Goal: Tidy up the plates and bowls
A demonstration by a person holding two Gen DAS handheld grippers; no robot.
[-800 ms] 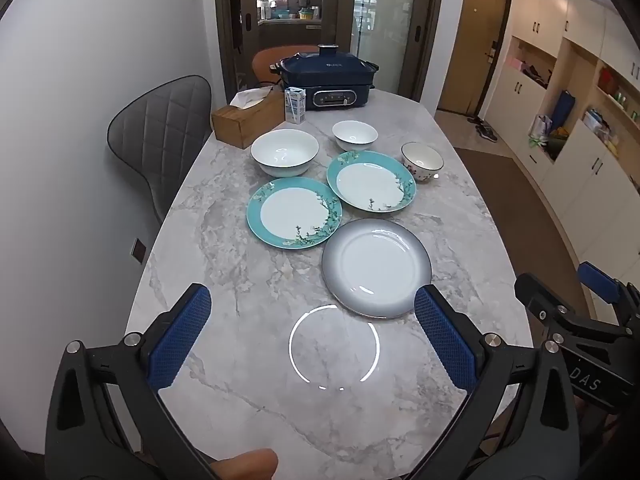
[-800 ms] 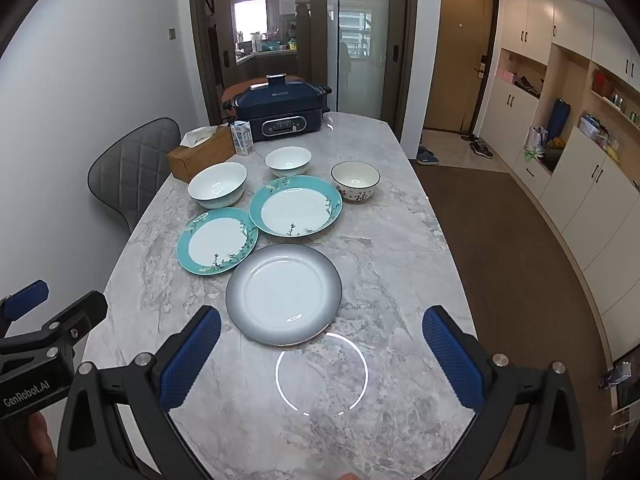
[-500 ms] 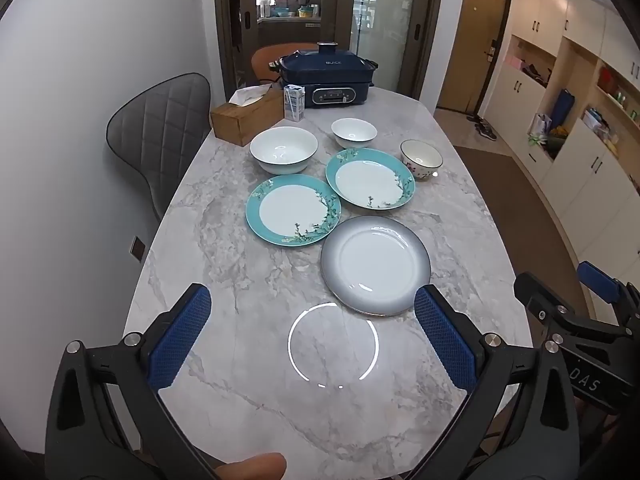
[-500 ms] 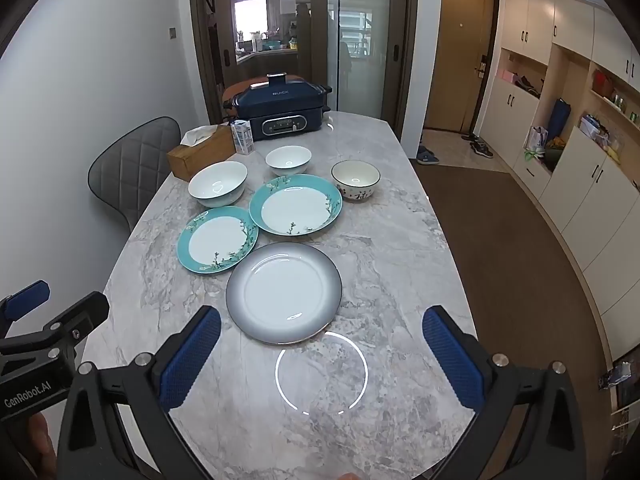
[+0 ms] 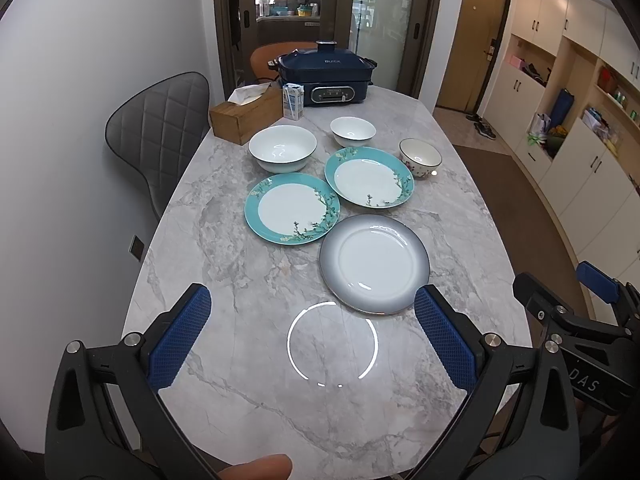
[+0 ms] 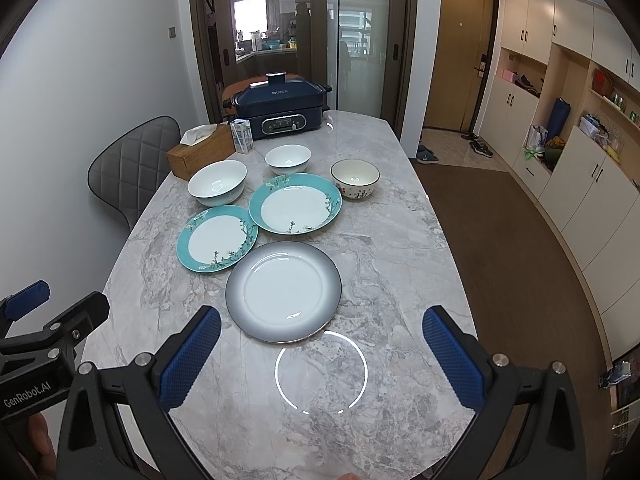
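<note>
Both my grippers hang over the near end of the marble table (image 5: 224,264), jaws spread wide and empty: left gripper (image 5: 312,332), right gripper (image 6: 320,344). In the left view, the grey-rimmed plate (image 5: 374,264) lies mid-frame, just above my jaws. Two teal plates (image 5: 292,208) (image 5: 368,178) sit above it, nearly touching. Higher up stand the large white bowl (image 5: 282,152), small white bowl (image 5: 353,131) and flowered bowl (image 5: 420,157).

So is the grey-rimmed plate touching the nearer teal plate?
Cannot tell. In both wrist views the grey-rimmed plate and nearer teal plate meet rim to rim; neither shows a clear gap or contact.
</note>
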